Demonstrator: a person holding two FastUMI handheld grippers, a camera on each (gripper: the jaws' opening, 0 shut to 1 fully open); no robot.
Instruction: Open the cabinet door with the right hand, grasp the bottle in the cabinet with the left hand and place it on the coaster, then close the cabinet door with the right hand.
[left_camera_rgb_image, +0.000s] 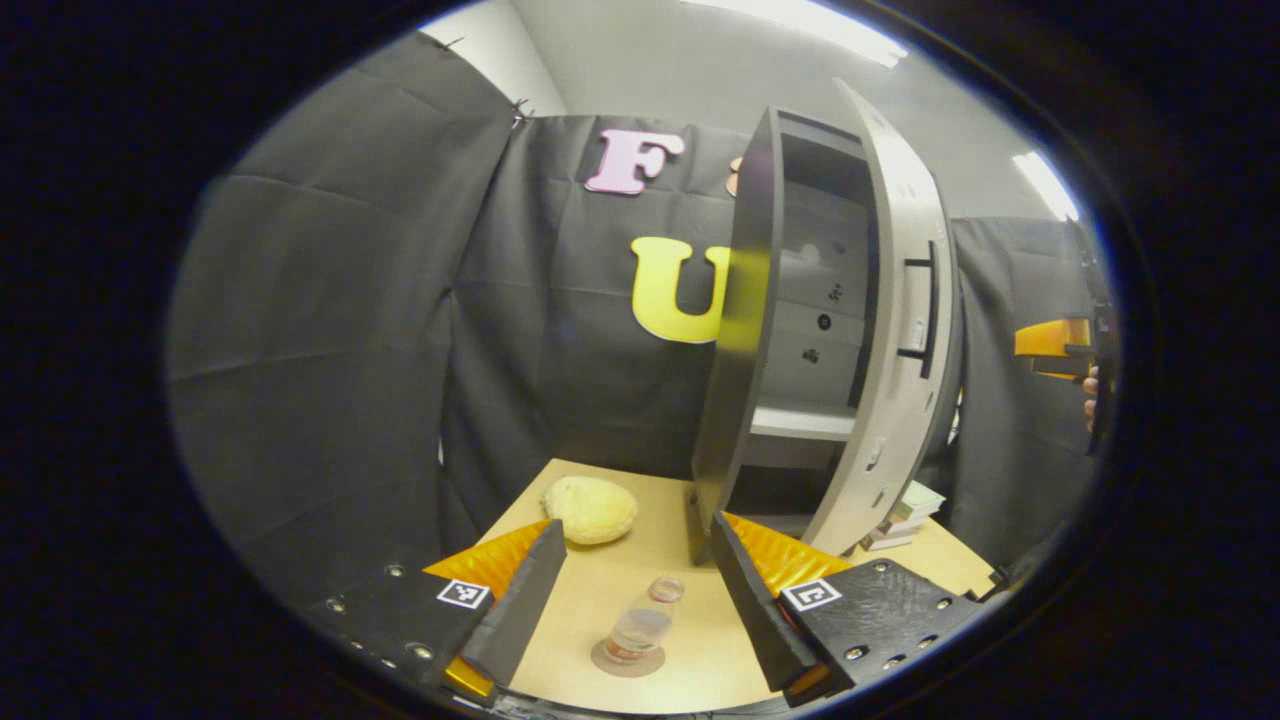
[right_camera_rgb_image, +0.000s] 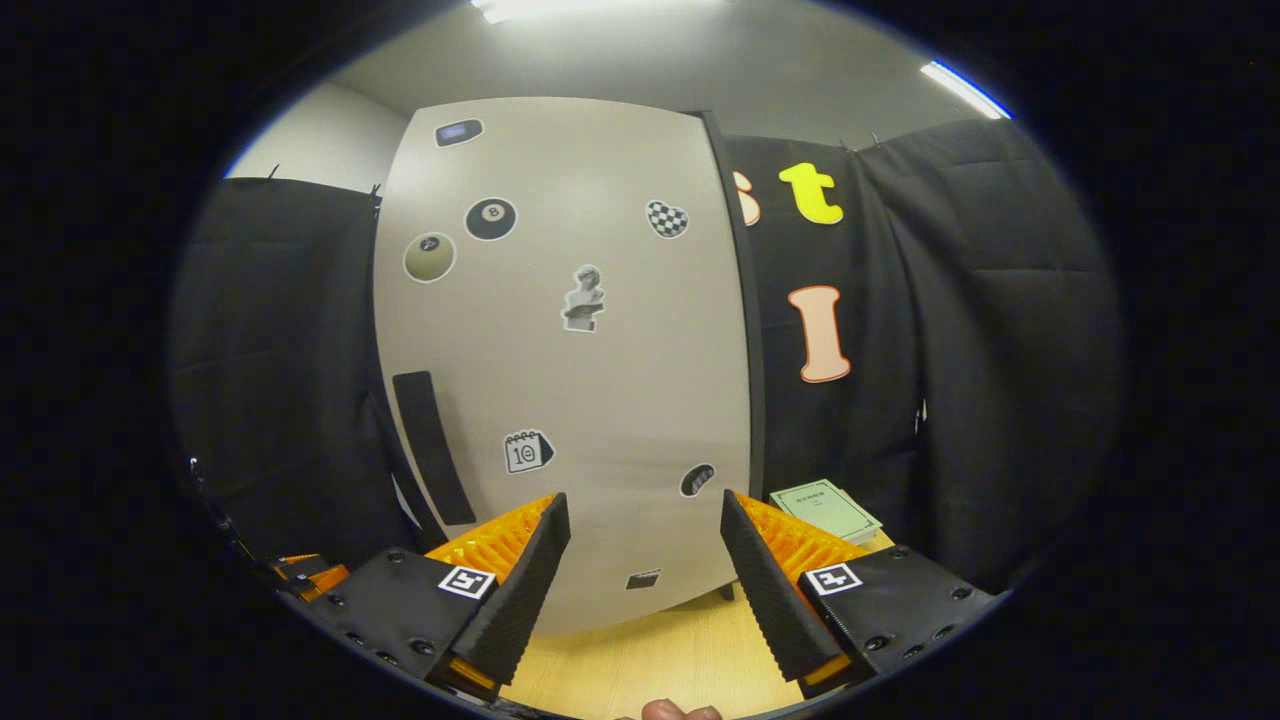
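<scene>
Left gripper view: left gripper (left_camera_rgb_image: 640, 590) fingers apart, empty, above the bottle (left_camera_rgb_image: 640, 630), which stands on the coaster (left_camera_rgb_image: 628, 660) on the table (left_camera_rgb_image: 690, 660). Cabinet door (left_camera_rgb_image: 905, 330) ajar.

Right gripper view: right gripper (right_camera_rgb_image: 645, 565) fingers apart, empty, facing the door's stickered front (right_camera_rgb_image: 560, 350).

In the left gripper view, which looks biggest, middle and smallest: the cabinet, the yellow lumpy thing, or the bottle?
1. cabinet, by far
2. yellow lumpy thing
3. bottle on its coaster

The last two look close, and the bottle sits nearer the camera, so that order is unsure.
</scene>
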